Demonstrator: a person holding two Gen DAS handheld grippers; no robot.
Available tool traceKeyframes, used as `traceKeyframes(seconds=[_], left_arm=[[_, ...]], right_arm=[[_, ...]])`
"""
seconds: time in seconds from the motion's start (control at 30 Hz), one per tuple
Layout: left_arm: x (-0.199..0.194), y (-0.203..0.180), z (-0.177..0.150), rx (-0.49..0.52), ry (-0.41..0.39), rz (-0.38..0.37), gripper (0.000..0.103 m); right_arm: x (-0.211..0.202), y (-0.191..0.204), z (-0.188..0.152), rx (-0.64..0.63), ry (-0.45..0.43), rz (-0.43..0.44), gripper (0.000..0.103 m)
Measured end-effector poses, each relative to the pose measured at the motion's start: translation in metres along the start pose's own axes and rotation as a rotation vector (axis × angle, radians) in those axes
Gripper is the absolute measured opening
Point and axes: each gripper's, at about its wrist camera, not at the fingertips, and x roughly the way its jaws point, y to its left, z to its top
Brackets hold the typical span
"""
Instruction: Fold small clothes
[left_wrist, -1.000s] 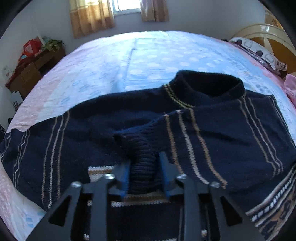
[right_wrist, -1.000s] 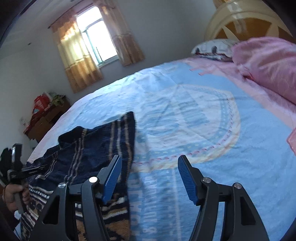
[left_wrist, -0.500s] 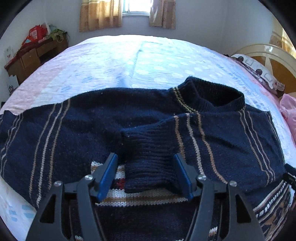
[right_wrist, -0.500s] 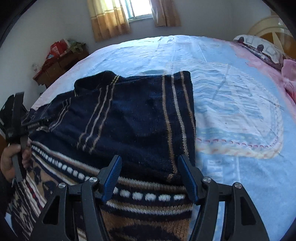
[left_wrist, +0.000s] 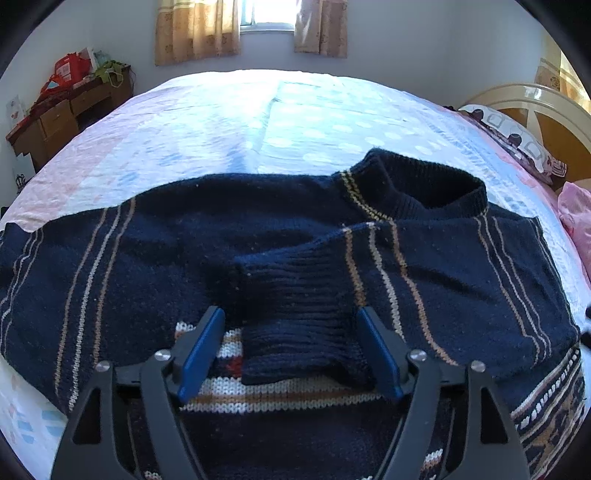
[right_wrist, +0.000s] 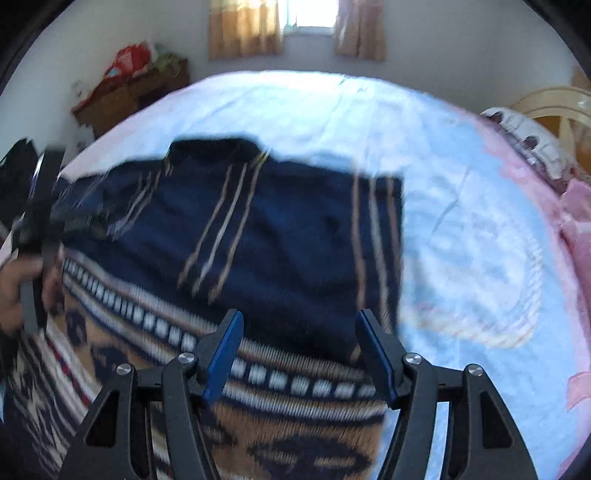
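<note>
A small navy knit sweater (left_wrist: 221, 236) with tan stripes and a patterned hem lies flat on the bed. One sleeve is folded across the chest, and its ribbed cuff (left_wrist: 295, 325) rests between the open jaws of my left gripper (left_wrist: 290, 354), which no longer pinches it. In the right wrist view the sweater (right_wrist: 280, 236) lies below my right gripper (right_wrist: 299, 354), which is open and empty over the patterned hem band near the sweater's right edge. That view is blurred. The left gripper and the hand holding it (right_wrist: 33, 236) show at its left edge.
The bed has a light blue and pink patterned sheet (left_wrist: 229, 122). A pink blanket (right_wrist: 580, 206) and a pillow (left_wrist: 517, 140) lie at the right by the headboard. A wooden desk (left_wrist: 62, 114) with clutter stands at the far left, under a curtained window.
My left gripper opened and let go of the sleeve cuff, which now lies on the chest. My right gripper swung left from over the bare sheet to over the sweater's hem.
</note>
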Motion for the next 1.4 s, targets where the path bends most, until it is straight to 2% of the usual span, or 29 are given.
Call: traceKeyframes(seconds=[0.17, 0.33, 0.4, 0.6, 0.73, 0.83, 0.93, 0.97, 1.1, 1.27, 1.33, 1.4], left_arm=[[0.000, -0.001, -0.001, 0.004, 0.002, 0.000, 0.081], [0.001, 0.000, 0.000, 0.003, 0.005, -0.018, 0.089], [0.002, -0.001, 0.000, 0.006, 0.008, -0.023, 0.090], [0.002, -0.002, -0.001, 0.012, 0.011, -0.030, 0.096], [0.002, 0.000, -0.001, 0.006, 0.011, -0.039, 0.097], [0.002, 0.000, -0.002, 0.007, 0.012, -0.040, 0.098], [0.002, -0.003, -0.001, 0.018, 0.019, -0.041, 0.100], [0.002, -0.003, -0.001, 0.019, 0.018, -0.042, 0.100], [0.000, 0.000, -0.002, 0.002, 0.008, -0.055, 0.100], [-0.008, 0.007, -0.004, -0.020, -0.003, -0.082, 0.100], [-0.017, 0.017, -0.006, -0.039, -0.009, -0.102, 0.100], [-0.033, 0.031, -0.012, -0.066, -0.042, -0.053, 0.100]], right_arm=[[0.030, 0.006, 0.024, 0.025, 0.015, -0.159, 0.064], [0.059, 0.002, 0.006, 0.109, 0.103, -0.141, 0.064], [0.055, 0.006, -0.005, 0.093, 0.064, -0.162, 0.064], [0.048, 0.002, -0.017, 0.135, 0.055, -0.162, 0.064], [0.045, 0.011, -0.020, 0.152, 0.070, -0.192, 0.064], [0.043, 0.018, -0.019, 0.116, 0.102, -0.217, 0.064], [0.038, 0.019, -0.007, 0.128, 0.167, -0.215, 0.064], [0.034, 0.022, -0.002, 0.135, 0.163, -0.215, 0.064], [0.027, 0.059, 0.020, 0.099, 0.085, -0.173, 0.064], [0.066, 0.112, 0.022, 0.071, 0.125, -0.081, 0.064], [0.066, 0.125, 0.012, 0.084, 0.090, -0.108, 0.064], [0.060, 0.135, 0.003, 0.041, 0.063, -0.127, 0.064]])
